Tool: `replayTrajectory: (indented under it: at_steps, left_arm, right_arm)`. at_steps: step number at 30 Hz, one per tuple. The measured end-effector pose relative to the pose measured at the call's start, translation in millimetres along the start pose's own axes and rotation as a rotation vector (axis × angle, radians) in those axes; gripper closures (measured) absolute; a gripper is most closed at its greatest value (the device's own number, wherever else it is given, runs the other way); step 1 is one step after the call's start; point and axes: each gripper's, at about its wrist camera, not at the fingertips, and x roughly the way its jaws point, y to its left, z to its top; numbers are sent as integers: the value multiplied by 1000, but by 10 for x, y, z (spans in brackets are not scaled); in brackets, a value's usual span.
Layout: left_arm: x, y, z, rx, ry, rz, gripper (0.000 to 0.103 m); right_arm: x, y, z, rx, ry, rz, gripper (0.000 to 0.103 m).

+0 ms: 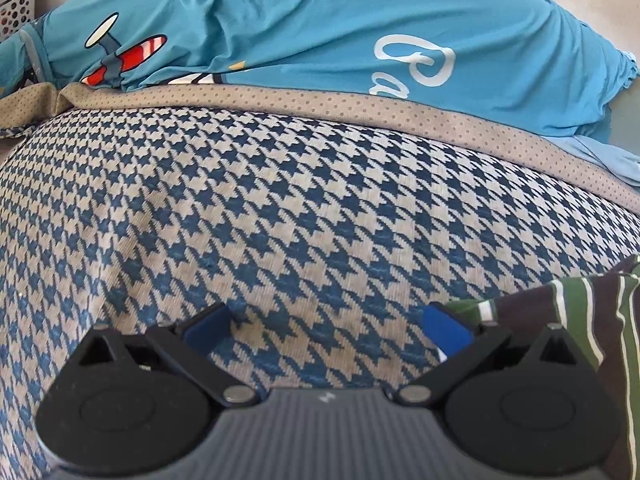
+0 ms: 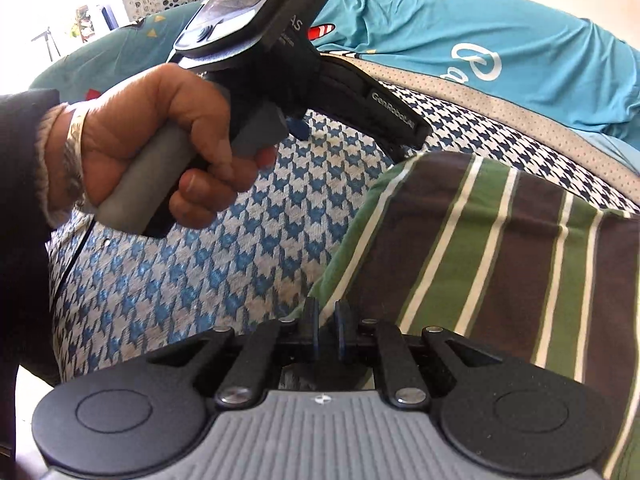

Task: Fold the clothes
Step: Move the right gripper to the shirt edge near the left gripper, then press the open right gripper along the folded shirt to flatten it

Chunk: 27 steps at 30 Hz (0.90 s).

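Striped garment (image 2: 500,248), brown, green and white, lies on a houndstooth bedcover (image 2: 224,264). Right tongs (image 2: 326,320) sit nearly clenched at its near edge; whether they pinch cloth is unclear. Left tongs (image 1: 328,330) hang released just beside its corner. Behind lies a turquoise shirt (image 1: 320,20).

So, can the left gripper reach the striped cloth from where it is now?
Probably yes. The left gripper is open over the checked blanket, and the corner of the striped cloth lies right beside its right finger. Nothing lies between them, so a small sideways move should do.
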Motion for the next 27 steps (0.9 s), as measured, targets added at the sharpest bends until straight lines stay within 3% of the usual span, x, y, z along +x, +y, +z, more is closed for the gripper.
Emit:
replayTrajectory:
  at_steps: [3, 8, 17, 27]
  left_arm:
    - [-119, -15, -34, -4, 3, -29, 0]
    - [-396, -216, -137, 88, -29, -49, 0]
    - [-666, -447, -346, 157, -15, -68, 0]
    - [-528, -572, -307, 121, -34, -72, 0]
  right_arm:
    - [-126, 47, -37, 18, -5, -34, 92]
    - [-394, -10, -101, 105, -46, -107, 92]
    - [-610, -140, -195, 257, -54, -256, 85]
    - [-694, -316, -269, 333, -126, -350, 81]
